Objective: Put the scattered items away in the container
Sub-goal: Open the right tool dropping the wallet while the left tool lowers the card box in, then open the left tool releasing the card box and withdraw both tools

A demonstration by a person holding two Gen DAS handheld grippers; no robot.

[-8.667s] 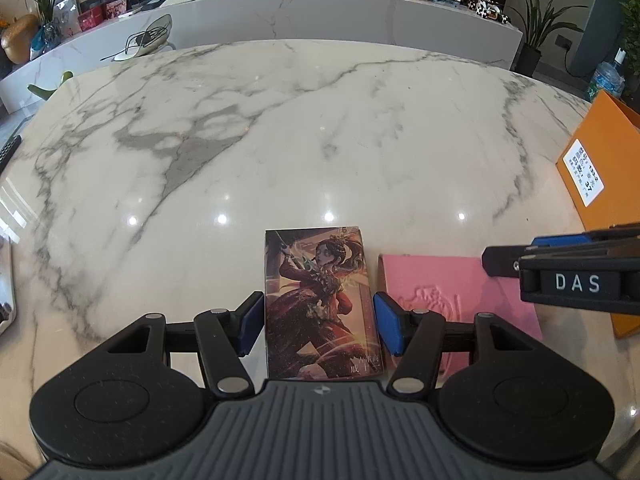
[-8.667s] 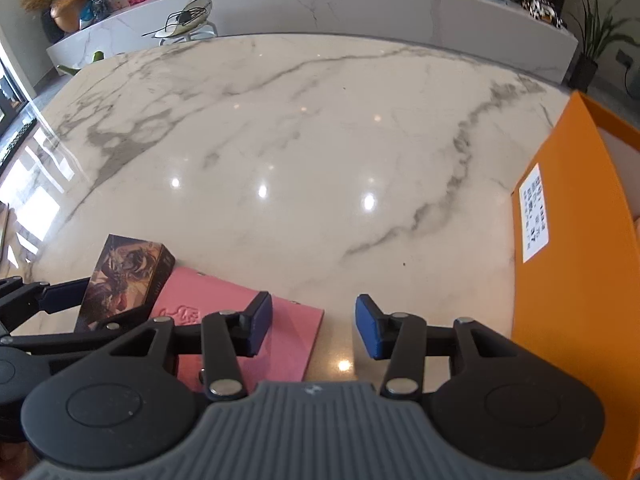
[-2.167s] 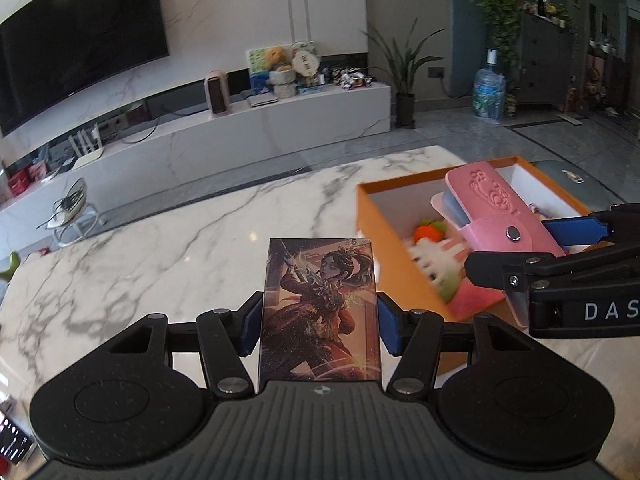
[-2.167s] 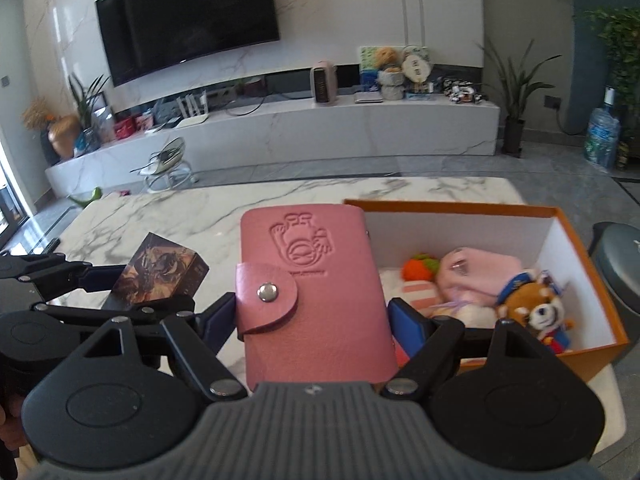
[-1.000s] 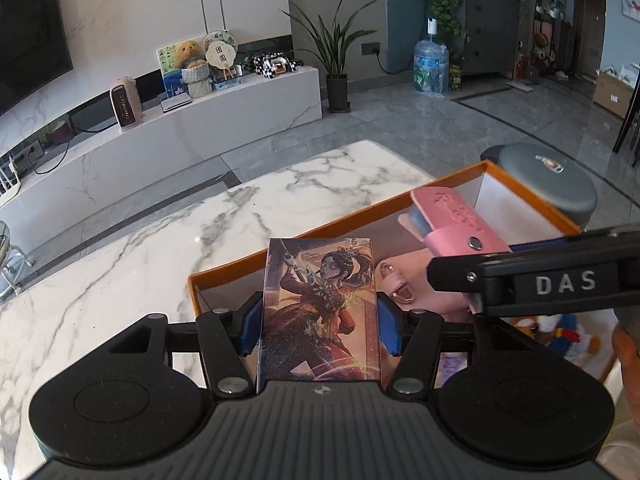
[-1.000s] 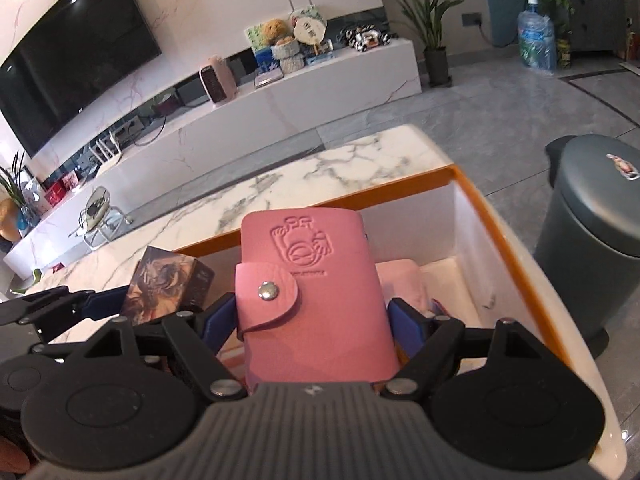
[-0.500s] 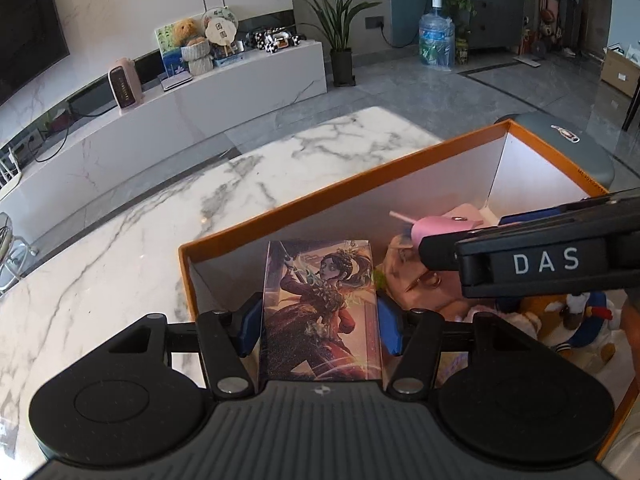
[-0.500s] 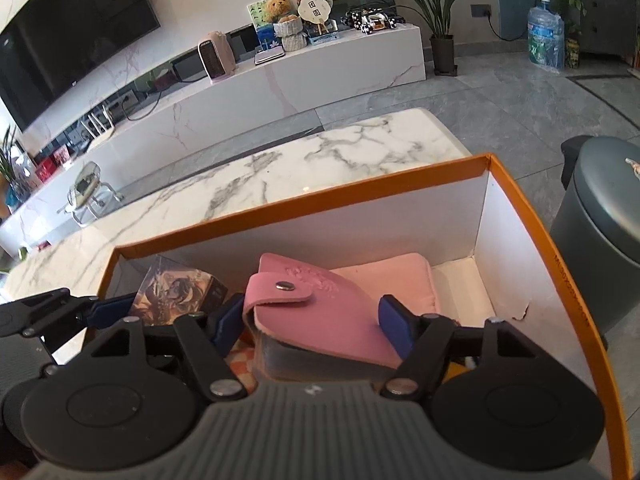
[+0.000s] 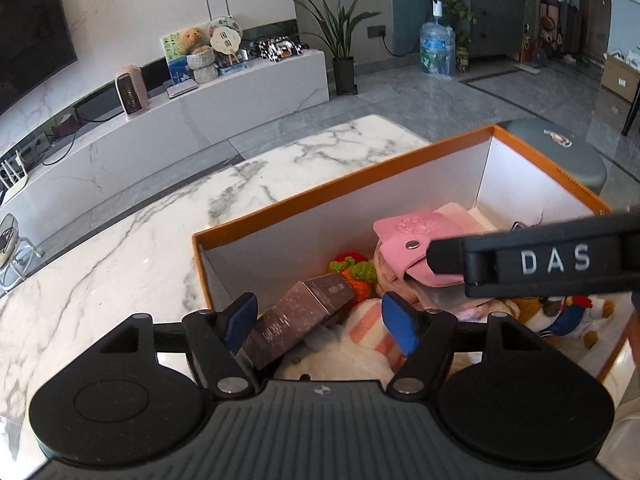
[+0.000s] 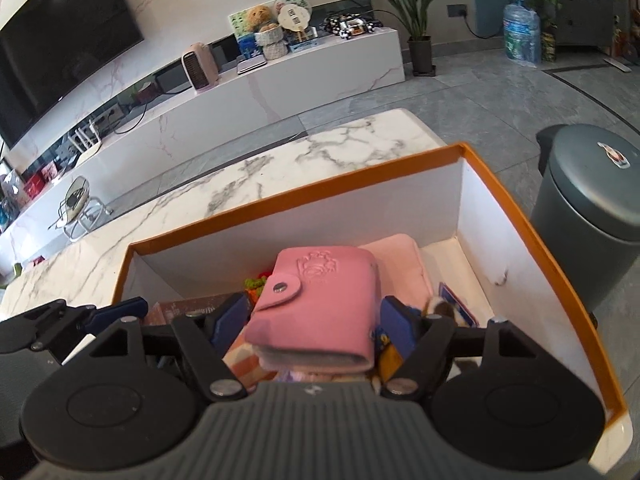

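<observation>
While both spread grippers, left point(image 9: 320, 322) and right point(image 10: 314, 326), hover, card box point(image 9: 296, 316) and wallet point(image 10: 320, 300) lie released between them.

Grey tiled floor point(image 9: 460, 100); white marble console point(image 9: 200, 120) at eleven o'clock, potted plant point(image 9: 340, 36) at twelve, black television point(image 10: 60, 40) on the pale wall.

You can read only one clear text: white capitals "DAS" on the black side of the right gripper point(image 9: 536, 262), up and to the right of your left jaws. The dark card box point(image 9: 298, 314) lying tilted between the left jaws carries small pale print, too fine to read. The pink wallet point(image 10: 320, 300) between the right jaws bears an embossed emblem without legible letters.
</observation>
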